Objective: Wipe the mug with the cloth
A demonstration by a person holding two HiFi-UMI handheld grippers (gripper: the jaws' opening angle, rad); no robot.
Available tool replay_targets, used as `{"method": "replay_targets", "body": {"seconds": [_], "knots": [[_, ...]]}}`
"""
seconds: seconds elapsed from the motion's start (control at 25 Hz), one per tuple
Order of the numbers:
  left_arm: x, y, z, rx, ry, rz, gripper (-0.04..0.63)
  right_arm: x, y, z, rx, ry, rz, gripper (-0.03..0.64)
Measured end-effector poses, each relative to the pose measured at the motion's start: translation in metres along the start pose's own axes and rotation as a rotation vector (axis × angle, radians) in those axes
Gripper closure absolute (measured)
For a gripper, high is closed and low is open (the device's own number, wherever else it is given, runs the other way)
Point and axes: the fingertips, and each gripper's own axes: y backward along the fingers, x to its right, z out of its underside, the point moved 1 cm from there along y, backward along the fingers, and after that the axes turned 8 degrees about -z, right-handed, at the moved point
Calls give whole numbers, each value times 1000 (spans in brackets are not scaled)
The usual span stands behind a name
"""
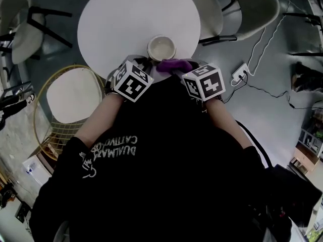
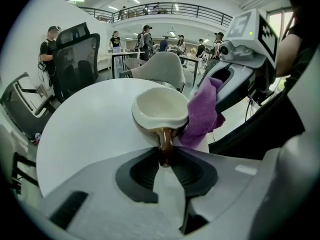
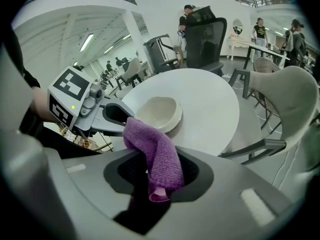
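Cream ceramic with a brown handle [image 2: 165, 143]: the mug [image 2: 159, 109] is standing upright and empty on the white round table [image 2: 85, 129], close to the edge nearest me. I'm holding it with the left gripper [image 2: 166, 159], whose jaws are clamping the handle from both sides, the dark pads pressing on it.

The purple cloth [image 3: 157, 154] is hanging just beside the mug's rim on the side away from the left gripper; I cannot tell whether it is actually touching the rim. The cloth is lying in the right gripper [image 3: 159, 176], draped over the gap with its folded end dangling between the jaws. Those jaws are standing wide apart, with dark space showing beside the cloth, so they are not squeezing it.

In the head view both grippers are pointing down at the table edge, side by side, with the mug just beyond them. Further out, a pale chair [image 3: 295, 99] is standing against the far side of the table, and people [image 2: 50, 49] are standing around desks in the background.
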Motion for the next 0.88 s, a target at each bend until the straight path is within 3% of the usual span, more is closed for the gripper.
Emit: {"method": "replay_targets", "body": {"seconds": [0.88], "knots": [[-11, 0, 2, -8, -3, 25, 515, 55, 2, -32, -154, 105, 29, 486]]}}
